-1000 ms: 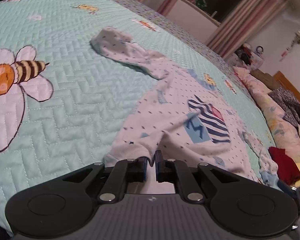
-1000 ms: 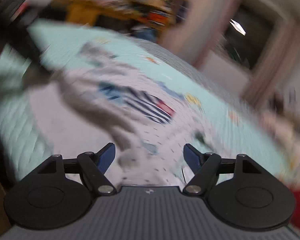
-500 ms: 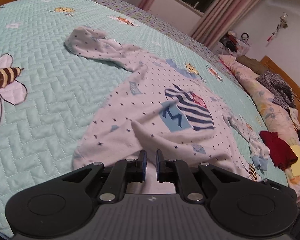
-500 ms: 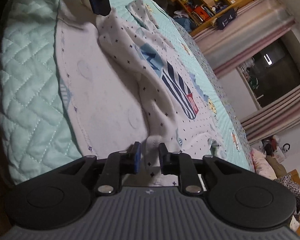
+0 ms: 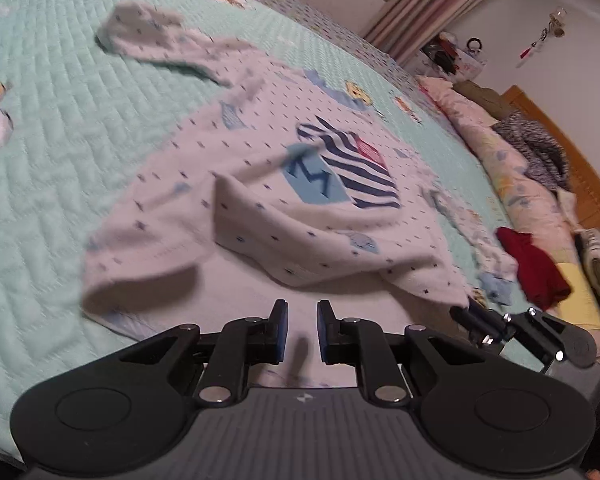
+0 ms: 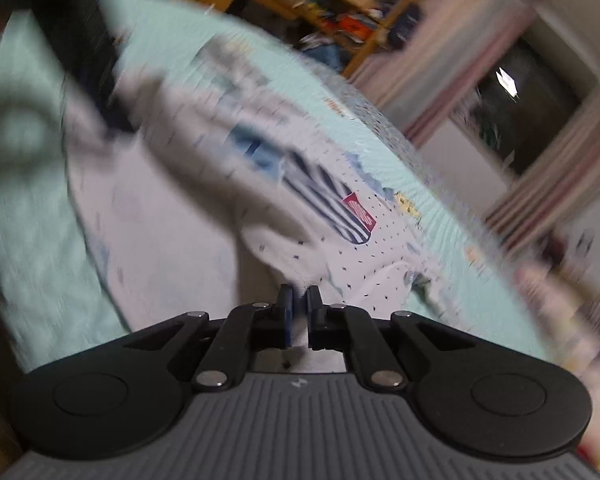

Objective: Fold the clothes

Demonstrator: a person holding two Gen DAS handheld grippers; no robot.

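Observation:
A white long-sleeved top (image 5: 260, 152) with small dark dots and a navy-striped patch lies on the mint quilted bedspread (image 5: 60, 120). Its far sleeve (image 5: 152, 36) stretches toward the upper left. The front layer is rucked up in a ridge, baring the inside of the back layer near me. My left gripper (image 5: 302, 328) hovers over that bare layer, jaws opening, with nothing between them. My right gripper (image 6: 299, 304) is closing, pinching the hem of the top (image 6: 340, 256). In the left wrist view the right gripper (image 5: 466, 312) holds the hem's right corner slightly raised.
A red garment (image 5: 532, 268) and other clothes lie along pillows at the bed's right side, by a wooden headboard (image 5: 560, 140). Curtains (image 5: 412, 12) hang beyond the bed. Cluttered wooden shelves (image 6: 340, 0) stand behind it in the blurred right wrist view.
My left gripper has let go of the hem, which now lies slack in a ridge. My right gripper went from wide open to pinching the hem at the right.

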